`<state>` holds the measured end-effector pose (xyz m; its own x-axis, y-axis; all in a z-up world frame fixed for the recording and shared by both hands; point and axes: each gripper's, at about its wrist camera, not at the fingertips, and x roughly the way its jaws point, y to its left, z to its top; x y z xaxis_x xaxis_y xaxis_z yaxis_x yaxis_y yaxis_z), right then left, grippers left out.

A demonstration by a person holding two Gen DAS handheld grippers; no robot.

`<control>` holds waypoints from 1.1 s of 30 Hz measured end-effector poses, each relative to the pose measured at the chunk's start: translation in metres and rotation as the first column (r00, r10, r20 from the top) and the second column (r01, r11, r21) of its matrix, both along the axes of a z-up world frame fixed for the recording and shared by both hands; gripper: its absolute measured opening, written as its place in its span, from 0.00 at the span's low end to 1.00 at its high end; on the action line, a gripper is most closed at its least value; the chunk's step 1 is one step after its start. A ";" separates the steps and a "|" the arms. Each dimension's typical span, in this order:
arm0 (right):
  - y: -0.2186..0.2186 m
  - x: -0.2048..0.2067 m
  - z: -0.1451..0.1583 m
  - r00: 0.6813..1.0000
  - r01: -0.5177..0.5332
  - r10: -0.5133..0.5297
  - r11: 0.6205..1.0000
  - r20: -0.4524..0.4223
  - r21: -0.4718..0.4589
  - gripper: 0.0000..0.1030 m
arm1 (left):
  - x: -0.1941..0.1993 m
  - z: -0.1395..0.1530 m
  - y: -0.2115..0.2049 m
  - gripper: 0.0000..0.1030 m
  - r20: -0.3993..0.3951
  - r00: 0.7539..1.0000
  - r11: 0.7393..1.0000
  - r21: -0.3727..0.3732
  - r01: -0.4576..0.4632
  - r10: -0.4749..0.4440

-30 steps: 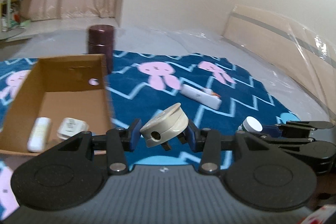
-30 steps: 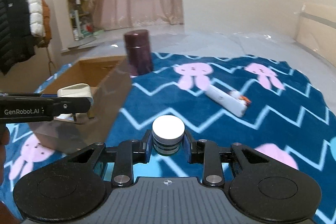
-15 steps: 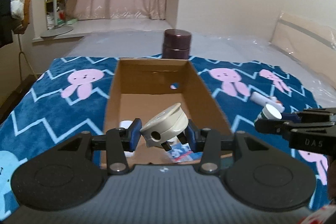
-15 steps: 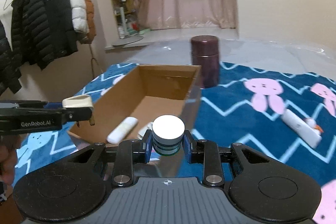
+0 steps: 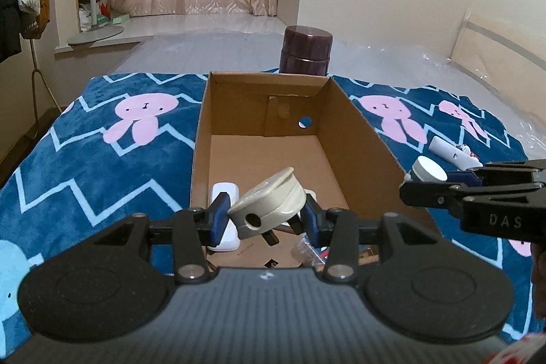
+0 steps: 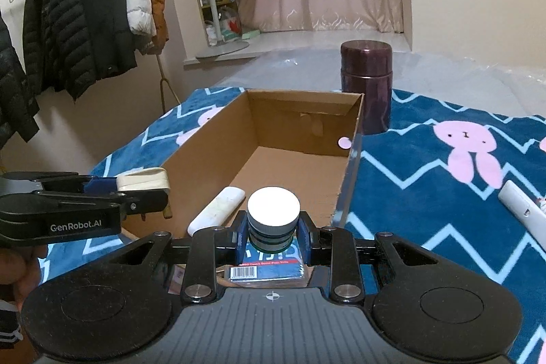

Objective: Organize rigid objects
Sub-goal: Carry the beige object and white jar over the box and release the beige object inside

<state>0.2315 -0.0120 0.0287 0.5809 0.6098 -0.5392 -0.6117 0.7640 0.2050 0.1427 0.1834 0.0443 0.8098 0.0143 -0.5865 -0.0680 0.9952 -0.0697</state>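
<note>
The left tool (image 5: pixel 264 215) sits low in the centre of its own view, its blue pads pinching a beige round gadget (image 5: pixel 268 202) that tilts up to the right, a dark hole in its side facing the camera. It hangs over the near end of the cardboard box (image 5: pixel 358 128), which fills the middle of the frame. The right tool (image 6: pixel 273 234) is squeezed just as tight on a small jar with a white lid (image 6: pixel 273 214), held upright at lower centre of its view, also above the box's near end.

Count them: two tools, each with one thing in its grip. One box. One dark maroon canister (image 6: pixel 367 81) stands behind the box's far wall. Inside the box lies one white oblong piece (image 6: pixel 216 210) along the left wall. One white stick-shaped item (image 5: pixel 450 150) lies out on the blue bunny blanket (image 5: pixel 102 166), right of the box.

The left view catches the right tool coming in from the right edge, the jar at its tip, plus some crinkled packaging on the box floor under the pads; what it is cannot be told. The right view alone shows a blue packet with a barcode (image 6: pixel 266 270) beneath the jar, the left tool entering from the left edge with a hand (image 6: pixel 17 272) behind it, and a rack of coats (image 6: pixel 85 12) at upper left.
</note>
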 end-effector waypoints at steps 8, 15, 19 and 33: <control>0.008 0.000 -0.004 1.000 -0.004 0.004 1.000 -0.009 -0.006 0.26 | 0.007 -0.002 0.002 0.53 -0.003 1.000 1.000 -0.005 -0.007 0.007; 0.005 -0.002 -0.003 1.000 0.003 -0.003 1.000 -0.010 -0.004 0.26 | -0.002 0.005 0.007 0.53 0.022 0.999 1.000 0.004 -0.027 0.027; 0.005 -0.003 -0.001 1.000 0.003 -0.003 1.000 -0.010 0.000 0.26 | -0.007 0.010 0.010 0.53 0.028 0.999 0.999 0.012 -0.035 0.035; 0.008 0.011 0.001 0.999 0.004 0.000 0.995 -0.037 0.100 0.37 | -0.015 0.014 0.015 0.53 0.050 0.998 0.999 0.007 -0.042 0.042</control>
<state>0.2428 -0.0036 0.0301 0.5630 0.6605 -0.4968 -0.6009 0.7398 0.3026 0.1277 0.1985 0.0585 0.8367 0.0535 -0.5451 -0.1064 0.9921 -0.0659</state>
